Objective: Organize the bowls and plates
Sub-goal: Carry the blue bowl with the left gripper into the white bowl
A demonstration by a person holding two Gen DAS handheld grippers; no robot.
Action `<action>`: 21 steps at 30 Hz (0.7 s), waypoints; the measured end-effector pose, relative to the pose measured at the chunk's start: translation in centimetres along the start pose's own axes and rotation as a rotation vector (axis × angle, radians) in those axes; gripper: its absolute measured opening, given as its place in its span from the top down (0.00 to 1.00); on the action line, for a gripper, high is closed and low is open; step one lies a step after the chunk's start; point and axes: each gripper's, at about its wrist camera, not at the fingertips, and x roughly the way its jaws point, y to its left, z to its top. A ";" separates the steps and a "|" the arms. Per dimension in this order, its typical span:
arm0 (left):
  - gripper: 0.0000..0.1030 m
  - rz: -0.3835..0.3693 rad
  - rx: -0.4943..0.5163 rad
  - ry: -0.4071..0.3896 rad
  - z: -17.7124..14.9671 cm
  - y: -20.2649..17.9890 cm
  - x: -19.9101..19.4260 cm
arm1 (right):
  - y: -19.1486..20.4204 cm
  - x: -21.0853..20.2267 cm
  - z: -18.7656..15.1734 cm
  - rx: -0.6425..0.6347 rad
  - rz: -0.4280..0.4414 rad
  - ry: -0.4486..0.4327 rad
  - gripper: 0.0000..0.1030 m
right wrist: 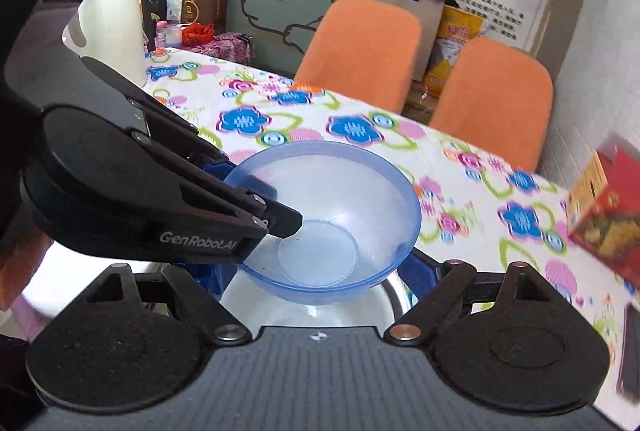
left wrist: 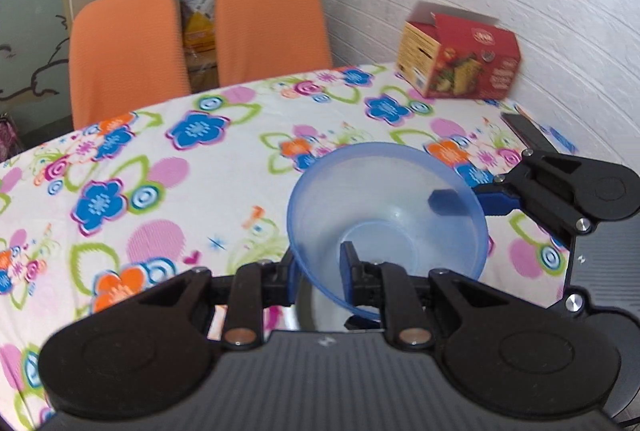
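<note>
A translucent blue bowl (left wrist: 400, 199) (right wrist: 344, 191) hangs tilted above the flowered tablecloth (left wrist: 200, 171). My left gripper (left wrist: 320, 263) is shut on its near rim, one finger inside the bowl and one outside. In the right wrist view the left gripper (right wrist: 260, 199) comes in from the left and pinches that rim. My right gripper (right wrist: 314, 271) stands open, its blue fingers (right wrist: 420, 267) wide apart on either side of a shiny metal bowl (right wrist: 312, 303) that lies just under the blue one. One right finger (left wrist: 496, 200) shows beside the blue bowl's far side.
A red food carton (left wrist: 460, 63) (right wrist: 604, 219) stands at the table's far right by the white wall. A dark phone (left wrist: 528, 135) lies near it. Two orange chairs (left wrist: 124, 51) (left wrist: 272, 23) face the far edge. A white cylinder (right wrist: 116, 31) stands far left.
</note>
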 end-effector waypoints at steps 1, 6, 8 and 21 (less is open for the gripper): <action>0.85 0.001 0.008 0.007 -0.5 -0.6 0.1 | -0.1 -0.1 -0.5 0.011 0.002 0.007 0.28; 0.85 0.026 0.031 0.038 -1.9 -2.0 1.3 | -0.4 0.7 -2.6 0.055 0.028 0.022 0.28; 0.85 0.032 0.028 0.050 -2.2 -1.9 1.9 | -0.4 1.1 -3.3 0.064 0.040 0.028 0.29; 0.38 -0.010 -0.028 0.034 -2.1 -0.3 2.4 | -0.9 0.0 -5.4 0.120 0.033 0.045 0.26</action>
